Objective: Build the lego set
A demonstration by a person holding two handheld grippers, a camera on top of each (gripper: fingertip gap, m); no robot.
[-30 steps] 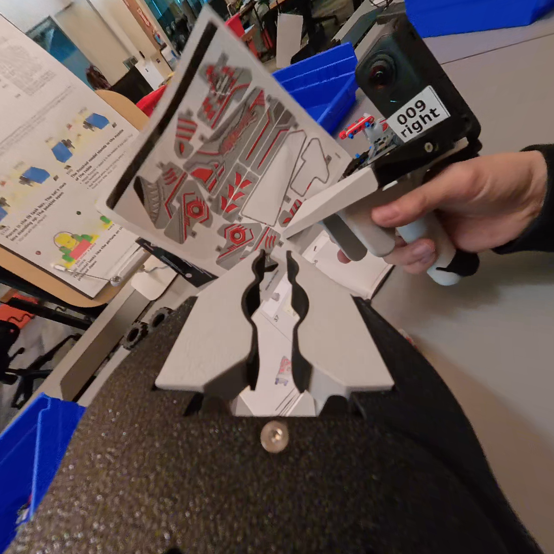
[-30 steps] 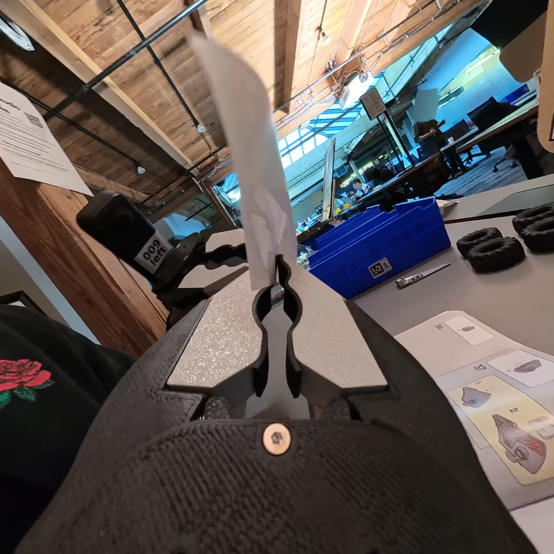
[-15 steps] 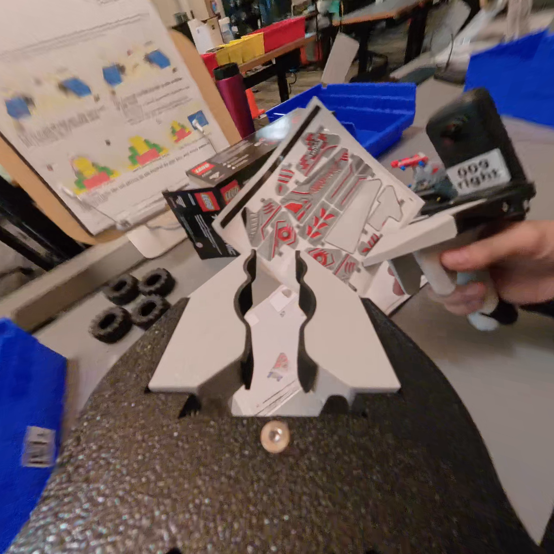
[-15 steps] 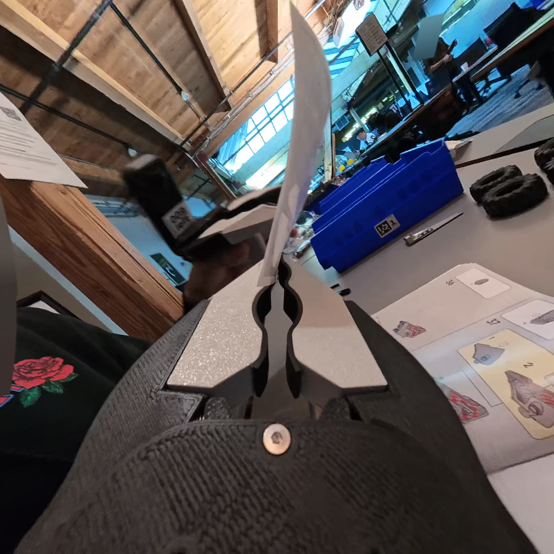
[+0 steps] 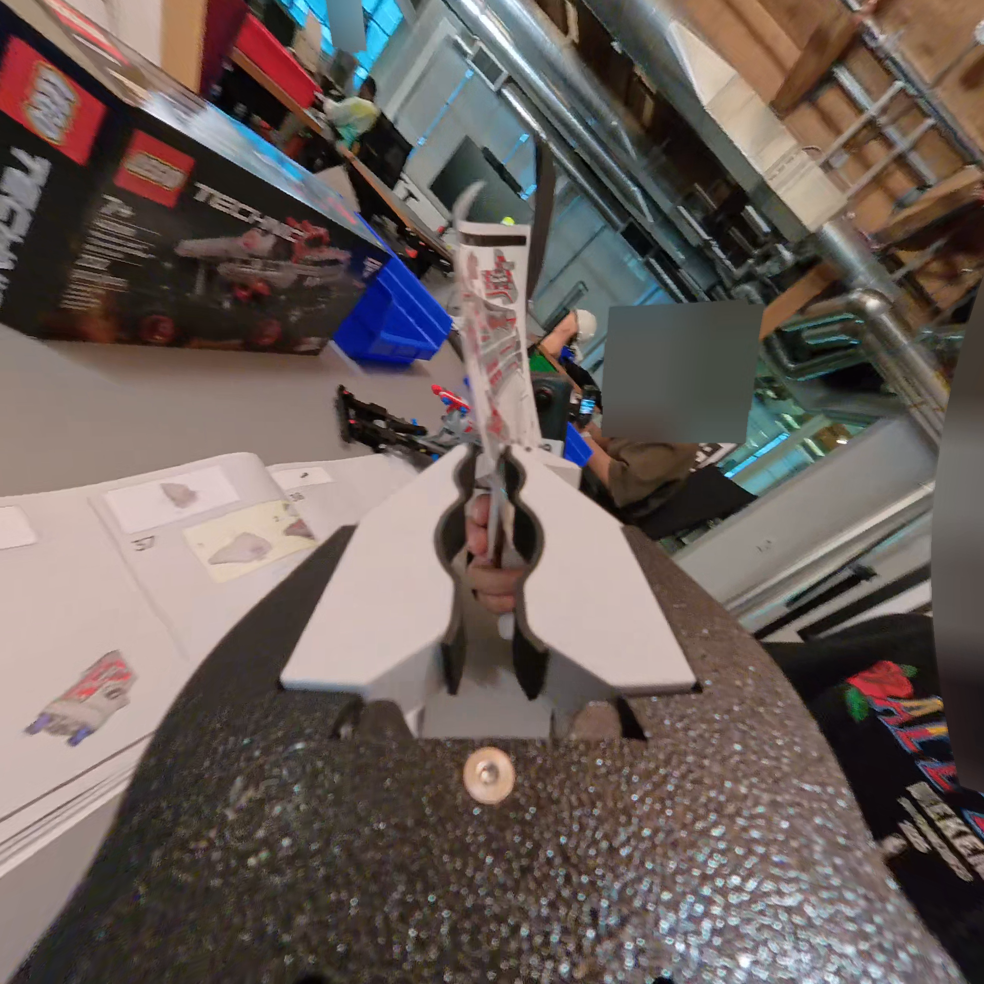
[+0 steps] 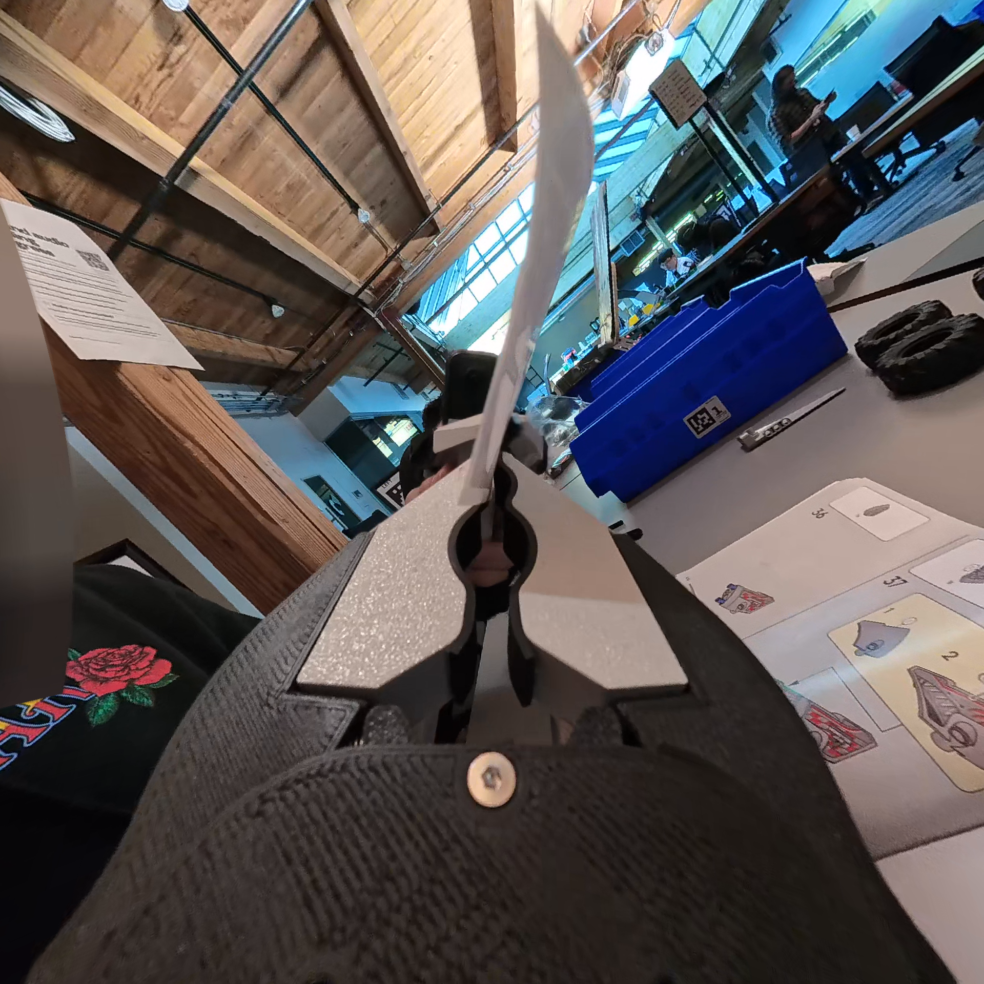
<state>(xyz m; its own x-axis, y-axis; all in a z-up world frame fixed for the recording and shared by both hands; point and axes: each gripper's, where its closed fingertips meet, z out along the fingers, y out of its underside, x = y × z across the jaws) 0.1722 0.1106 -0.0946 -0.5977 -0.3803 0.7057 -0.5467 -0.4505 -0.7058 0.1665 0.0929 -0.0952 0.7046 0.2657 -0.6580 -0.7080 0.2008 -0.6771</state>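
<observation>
Change: since half a second ago the left claw (image 5: 491,459) has swung round to face the sticker sheet (image 5: 495,341) edge-on; before, it saw the printed face flat, with the right claw off to its right.
Sticker sheet: held up in the air above the bench (image 5: 160,404), long axis near upright, top leaning slightly right in the right wrist view, lower end down between the claws.
Right claw (image 6: 495,482): pressed together on the sheet's lower corner; the sheet (image 6: 538,277) rises from its tips as a thin white blade.
Left claw: fingers nearly together with the sheet's lower edge in the narrow gap between the tips; whether they actually pinch it, I cannot tell.
Hand (image 5: 492,564): seen through the left claw's gap, behind the sheet.
Left wrist view only: the sheet's red and grey printed side, the black set box (image 5: 160,223) at far left, a dark partly built model (image 5: 383,426) on the bench beyond the open instruction booklet (image 5: 133,559).
Right wrist view only: the sheet's plain white back, two black tyres (image 6: 926,346) at far right, a long grey part (image 6: 788,420) beside a blue bin (image 6: 708,383), the booklet (image 6: 852,612) at near right.
</observation>
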